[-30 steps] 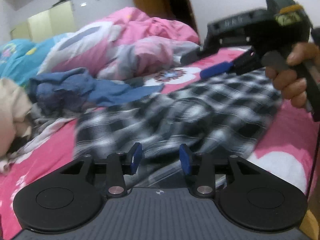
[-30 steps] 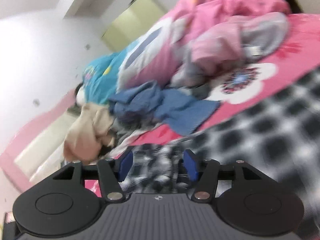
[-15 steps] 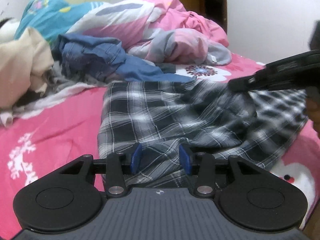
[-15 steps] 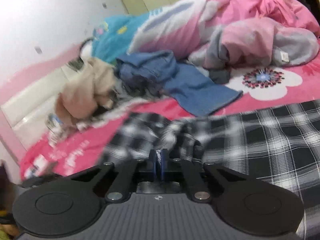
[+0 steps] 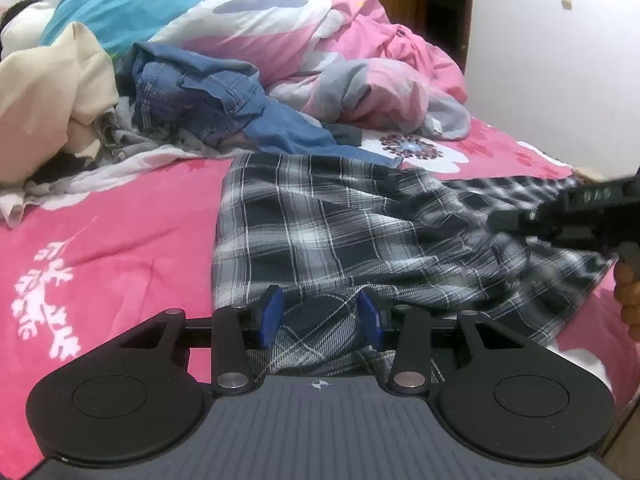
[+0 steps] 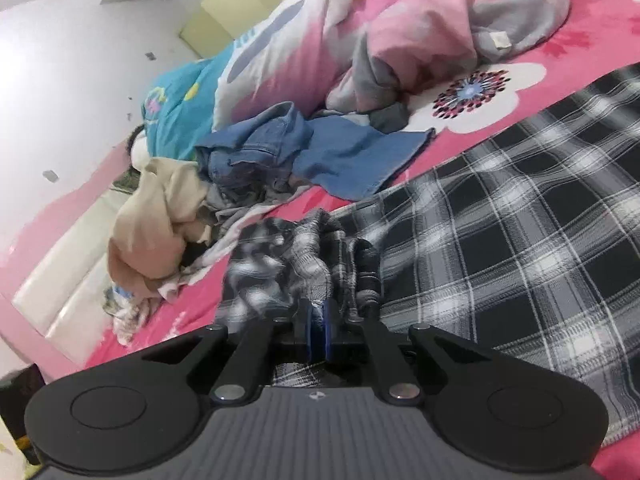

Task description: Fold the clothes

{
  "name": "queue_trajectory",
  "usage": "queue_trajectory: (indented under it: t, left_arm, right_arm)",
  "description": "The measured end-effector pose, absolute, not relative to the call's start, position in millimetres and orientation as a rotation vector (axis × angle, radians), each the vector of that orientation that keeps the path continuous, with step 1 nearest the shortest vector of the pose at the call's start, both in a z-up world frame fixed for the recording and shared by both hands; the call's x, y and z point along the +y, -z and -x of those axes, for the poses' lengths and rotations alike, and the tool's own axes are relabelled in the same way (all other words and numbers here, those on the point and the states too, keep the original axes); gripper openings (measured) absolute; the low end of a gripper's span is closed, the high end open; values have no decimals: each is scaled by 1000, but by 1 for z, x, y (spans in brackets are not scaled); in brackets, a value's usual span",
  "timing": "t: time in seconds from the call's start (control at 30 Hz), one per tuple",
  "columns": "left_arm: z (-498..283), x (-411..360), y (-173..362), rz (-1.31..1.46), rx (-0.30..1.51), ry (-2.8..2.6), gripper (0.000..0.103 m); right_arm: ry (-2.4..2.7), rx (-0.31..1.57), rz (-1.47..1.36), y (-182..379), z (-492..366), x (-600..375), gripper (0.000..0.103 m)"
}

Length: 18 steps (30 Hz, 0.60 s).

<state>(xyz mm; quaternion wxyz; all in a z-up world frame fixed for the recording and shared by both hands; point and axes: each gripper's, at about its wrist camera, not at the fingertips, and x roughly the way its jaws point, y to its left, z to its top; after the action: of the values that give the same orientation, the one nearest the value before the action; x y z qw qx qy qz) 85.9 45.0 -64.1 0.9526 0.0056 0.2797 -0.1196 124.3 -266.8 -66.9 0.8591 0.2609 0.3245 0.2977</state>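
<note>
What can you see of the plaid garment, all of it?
The plaid garment is black, white and grey checked woven cloth, spread rumpled across the pink bedsheet, just in front of the denim. The right gripper pinches a bunched fold, its jaws easing apart. The left gripper straddles the near edge without pressing it.

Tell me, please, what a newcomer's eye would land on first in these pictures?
The black-and-white plaid shirt spread across the pink bedsheet dominates. The right gripper pinches a bunched fold of it, jaws easing apart. Behind lie crumpled blue jeans and a pink duvet.

A home bedroom: pink bed (image 5: 112,240) (unmade), heaped quilt (image 5: 360,60), wardrobe (image 6: 236,12).
</note>
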Motion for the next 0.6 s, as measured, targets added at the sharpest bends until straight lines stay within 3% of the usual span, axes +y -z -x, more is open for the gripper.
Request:
queue_trajectory:
  t: [0.07, 0.13, 0.17, 0.4, 0.6]
  left_arm:
    - [-88, 45, 66, -10, 573, 240, 43]
    - [-90, 47, 68, -2, 578, 239, 43]
    - [-90, 48, 69, 3, 579, 239, 43]
    - [-90, 56, 73, 53, 584, 242, 43]
    - [-91, 61, 76, 89, 584, 243, 43]
  right_arm:
    - [-649, 650, -544, 58, -129, -270, 20]
    - [-669, 625, -531, 46, -141, -273, 58]
    - [-686, 619, -523, 41, -151, -275, 62]
    - [-811, 852, -614, 62, -255, -257, 70]
    - [-898, 1028, -539, 91, -290, -217, 70]
